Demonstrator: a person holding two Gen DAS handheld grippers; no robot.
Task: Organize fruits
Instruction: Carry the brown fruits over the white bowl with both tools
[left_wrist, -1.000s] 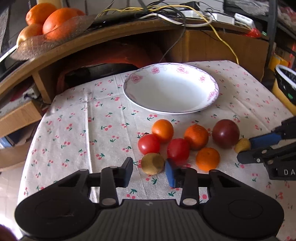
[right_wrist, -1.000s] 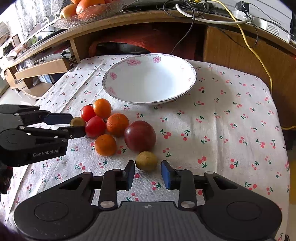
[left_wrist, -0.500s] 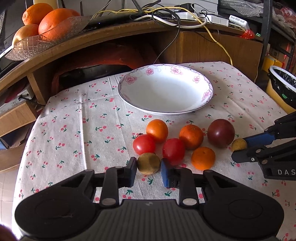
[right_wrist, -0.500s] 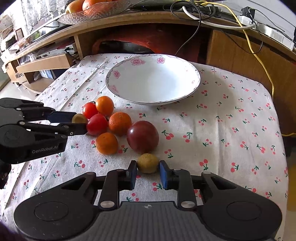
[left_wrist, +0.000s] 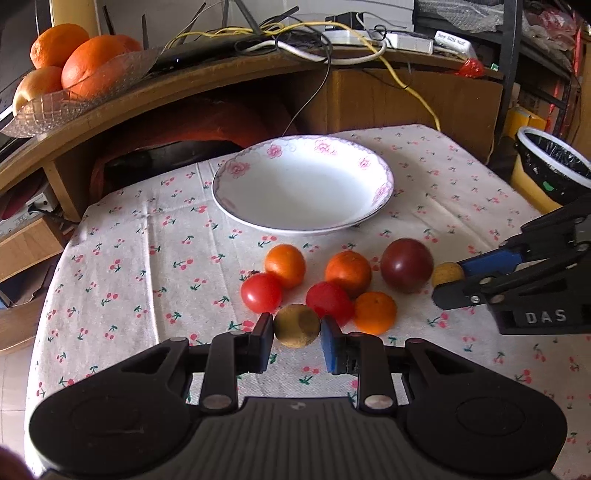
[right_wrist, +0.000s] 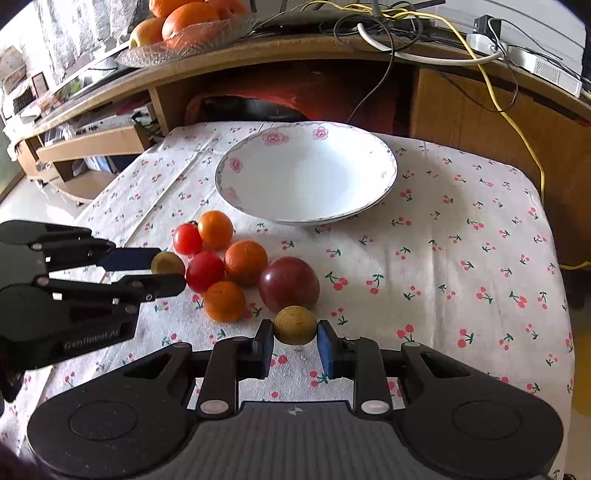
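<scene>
Left wrist view shows the left gripper (left_wrist: 296, 334) clamped on a brown fruit (left_wrist: 296, 325) at the cluster's near edge, right gripper (right_wrist: 295, 334) likewise pinching its own brown fruit (right_wrist: 295, 325); advisable to lift both straight up before carrying to the far bowl (left_wrist: 382, 192), keeping each grip light

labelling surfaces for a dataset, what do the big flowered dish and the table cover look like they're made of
Dish: probably glazed ceramic or porcelain; glossy white, soft window glare, printed pink flowers on the rim. Melamine can't be ruled out.
Table cover: woven fabric, likely cotton; matte, creased with fold lines, cherry print, draping over the edge.
</scene>
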